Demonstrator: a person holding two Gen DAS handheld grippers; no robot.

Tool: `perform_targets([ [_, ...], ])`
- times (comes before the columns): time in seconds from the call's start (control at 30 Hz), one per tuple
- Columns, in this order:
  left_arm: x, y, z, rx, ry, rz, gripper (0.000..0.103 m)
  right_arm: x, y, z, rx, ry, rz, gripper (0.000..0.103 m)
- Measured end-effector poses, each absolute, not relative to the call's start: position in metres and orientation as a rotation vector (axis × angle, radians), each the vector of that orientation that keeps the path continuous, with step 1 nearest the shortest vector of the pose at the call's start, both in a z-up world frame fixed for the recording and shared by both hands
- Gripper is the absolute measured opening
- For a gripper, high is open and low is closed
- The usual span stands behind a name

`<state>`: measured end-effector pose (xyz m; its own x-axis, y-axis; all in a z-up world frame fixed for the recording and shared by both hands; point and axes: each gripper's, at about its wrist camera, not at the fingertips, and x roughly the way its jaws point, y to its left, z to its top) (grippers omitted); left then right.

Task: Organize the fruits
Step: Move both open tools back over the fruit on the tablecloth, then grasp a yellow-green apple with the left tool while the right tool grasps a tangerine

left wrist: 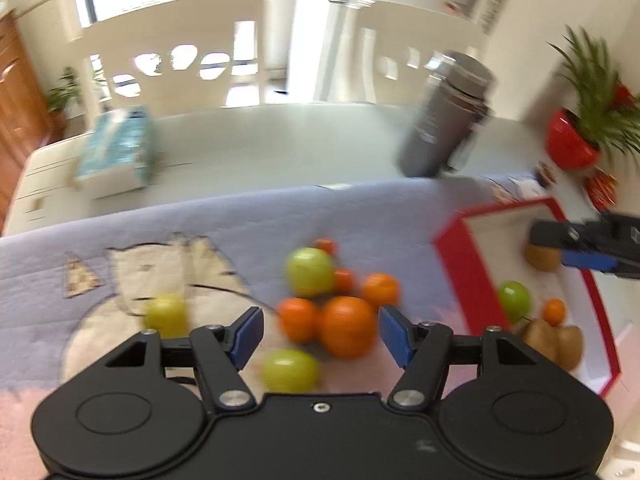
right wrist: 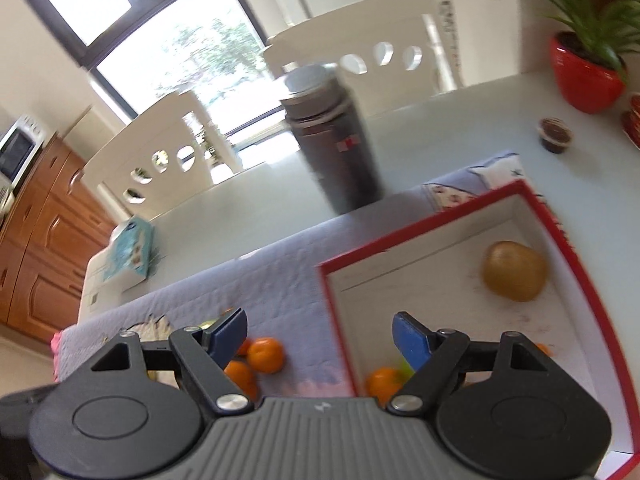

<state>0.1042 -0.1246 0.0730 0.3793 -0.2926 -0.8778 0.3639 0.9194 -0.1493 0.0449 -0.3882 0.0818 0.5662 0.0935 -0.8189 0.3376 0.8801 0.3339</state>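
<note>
Fruits lie in two groups: round oranges (left wrist: 347,332) and green apples (left wrist: 310,271) clustered on the lilac quilted cloth (left wrist: 240,220) over the white counter (left wrist: 280,140); brown kiwis (right wrist: 515,271) and a few others inside the red-rimmed white box (right wrist: 538,216); left gripper (left wrist: 320,330) fingers gape empty above the cluster; right gripper (right wrist: 320,334) fingers spread wide, holding nothing, over the box's left wall.
</note>
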Motion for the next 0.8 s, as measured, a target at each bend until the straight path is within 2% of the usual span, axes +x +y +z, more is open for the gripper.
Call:
perform_targets([
  [0.3,0.13,-0.055,0.064,0.011,1.112,-0.29,0.077,0.059,-0.331,0.071,0.463,1.022,-0.046,0.082],
  [0.5,0.138,-0.035,0.046,-0.016,1.14,-0.249,0.077,0.066,-0.323,0.049,0.582,1.051,-0.015,0.081],
  [0.67,0.144,-0.029,0.026,-0.031,1.173,-0.237,0.077,0.08,-0.326,0.03,0.635,1.072,-0.059,0.072],
  [0.8,0.153,-0.027,0.009,-0.049,1.194,-0.242,0.077,0.096,-0.325,0.011,0.622,1.122,-0.106,0.069],
])
